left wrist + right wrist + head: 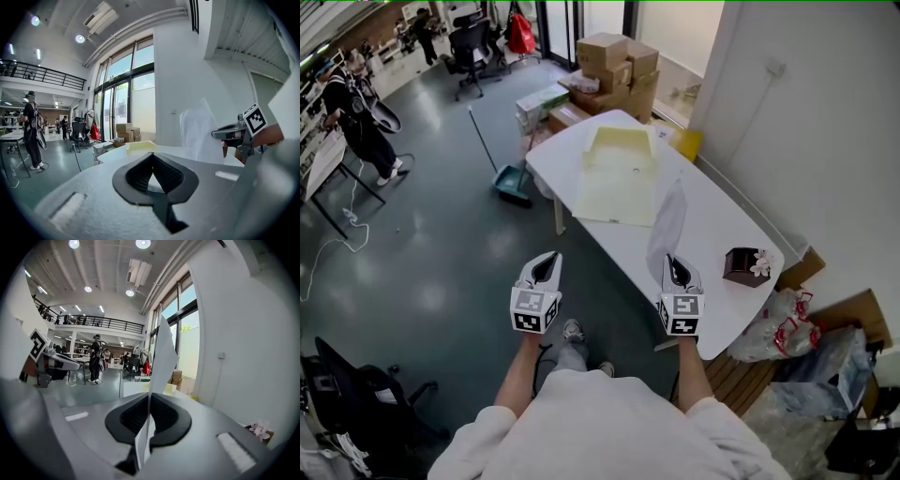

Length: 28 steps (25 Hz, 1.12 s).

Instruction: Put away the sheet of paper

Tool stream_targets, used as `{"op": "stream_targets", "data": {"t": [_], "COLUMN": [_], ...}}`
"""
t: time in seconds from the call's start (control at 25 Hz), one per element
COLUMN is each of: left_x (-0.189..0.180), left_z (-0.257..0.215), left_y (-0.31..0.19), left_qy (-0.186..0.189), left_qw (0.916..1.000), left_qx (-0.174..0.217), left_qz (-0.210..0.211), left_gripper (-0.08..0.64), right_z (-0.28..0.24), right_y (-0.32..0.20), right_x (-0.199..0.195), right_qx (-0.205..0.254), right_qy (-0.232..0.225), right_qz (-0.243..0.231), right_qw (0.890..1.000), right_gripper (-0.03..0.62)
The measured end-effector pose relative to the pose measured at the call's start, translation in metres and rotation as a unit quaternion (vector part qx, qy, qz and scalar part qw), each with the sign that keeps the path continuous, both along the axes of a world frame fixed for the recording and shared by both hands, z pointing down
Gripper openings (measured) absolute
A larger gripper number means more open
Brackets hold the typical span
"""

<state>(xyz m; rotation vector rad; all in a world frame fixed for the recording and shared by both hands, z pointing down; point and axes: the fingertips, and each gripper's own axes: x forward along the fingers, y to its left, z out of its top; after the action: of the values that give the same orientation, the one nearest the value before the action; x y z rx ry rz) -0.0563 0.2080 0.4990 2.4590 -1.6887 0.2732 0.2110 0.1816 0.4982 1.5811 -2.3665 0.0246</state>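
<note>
The sheet of paper (667, 225) stands upright over the near part of the white table (712, 216), and my right gripper (675, 265) is shut on its lower edge. In the right gripper view the paper (164, 357) rises from between the closed pads of the right gripper (149, 401). An open pale-yellow folder (619, 183) lies flat on the table beyond it. My left gripper (548, 262) hangs over the floor to the left of the table, shut with nothing in it. From the left gripper (152, 159) I see the paper (199, 133) and the folder (140, 145).
A small brown box with flowers (746, 264) sits at the table's right end. Cardboard boxes (614, 66) are stacked behind the table, and a green dustpan with a broom (513, 183) stands to its left. Plastic bags (778, 328) lie by the wall. A person (356, 112) stands far left.
</note>
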Motion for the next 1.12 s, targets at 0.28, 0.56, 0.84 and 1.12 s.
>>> {"op": "stream_targets", "data": {"t": [0.28, 0.56, 0.84, 1.12], "left_x": [-0.009, -0.013, -0.022, -0.042], "left_z": [0.014, 0.022, 0.023, 0.013], "left_y": [-0.033, -0.102, -0.187, -0.274], "left_qy": [0.009, 0.016, 0.023, 0.03], "left_qw": [0.9999, 0.9996, 0.9984, 0.9966], "left_qx": [-0.006, -0.008, -0.01, -0.005], "left_qz": [0.0, 0.021, 0.05, 0.076], "left_gripper": [0.006, 0.006, 0.006, 0.006], "right_z": [0.001, 0.009, 0.008, -0.006], "right_y": [-0.034, -0.09, -0.157, -0.228], "right_x": [-0.01, -0.014, -0.031, -0.051], "right_qx": [0.002, 0.0, -0.006, -0.002], "right_qy": [0.008, 0.017, 0.029, 0.037], "right_qz": [0.001, 0.016, 0.035, 0.058], "right_qw": [1.0, 1.0, 0.999, 0.998], "right_gripper": [0.002, 0.002, 0.002, 0.002]}}
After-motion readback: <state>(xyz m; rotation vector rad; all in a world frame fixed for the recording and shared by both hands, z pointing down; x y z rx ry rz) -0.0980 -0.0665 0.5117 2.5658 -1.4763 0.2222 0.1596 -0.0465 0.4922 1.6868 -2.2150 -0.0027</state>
